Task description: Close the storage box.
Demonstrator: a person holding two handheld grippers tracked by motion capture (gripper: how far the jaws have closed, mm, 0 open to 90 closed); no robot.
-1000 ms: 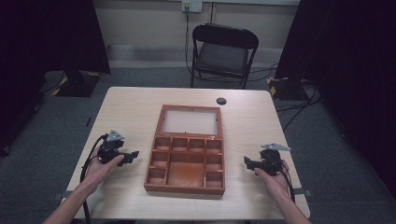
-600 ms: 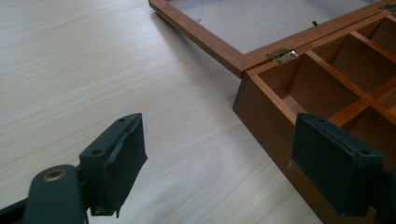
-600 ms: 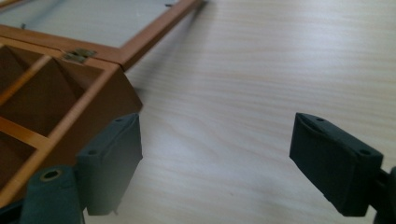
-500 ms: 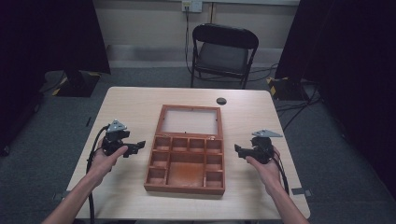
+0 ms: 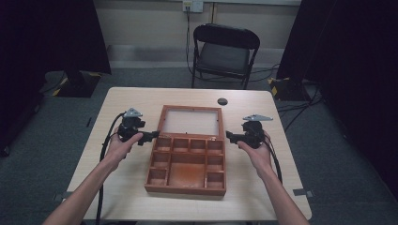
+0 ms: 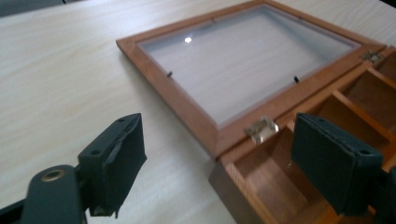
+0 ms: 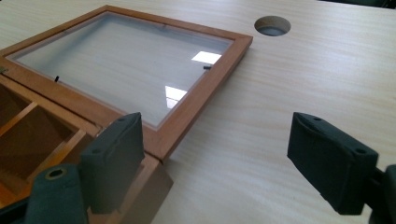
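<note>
An open wooden box [image 5: 185,188] with several compartments lies mid-table, its glass-paned lid [image 5: 191,123] folded flat on the far side. My left gripper [image 5: 151,136] hovers at the box's left side by the hinge line, jaws open and pointing right at it. In the left gripper view the open jaws [image 6: 217,135] frame the lid's corner and a brass hinge [image 6: 262,128]. My right gripper [image 5: 231,136] hovers at the box's right side, open and pointing left. In the right gripper view its open jaws [image 7: 217,135] frame the lid [image 7: 126,60] corner and bare table. Nothing is held.
The light wooden table [image 5: 117,187] has a round cable hole [image 5: 222,101] behind the lid, also in the right gripper view as the hole [image 7: 272,24]. A black folding chair [image 5: 225,49] stands beyond the table. Cables trail from both grippers.
Both hands have moved away from the person and risen, from beside the box's middle to beside its hinge line. Both grippers stay open with nothing between the jaws.
</note>
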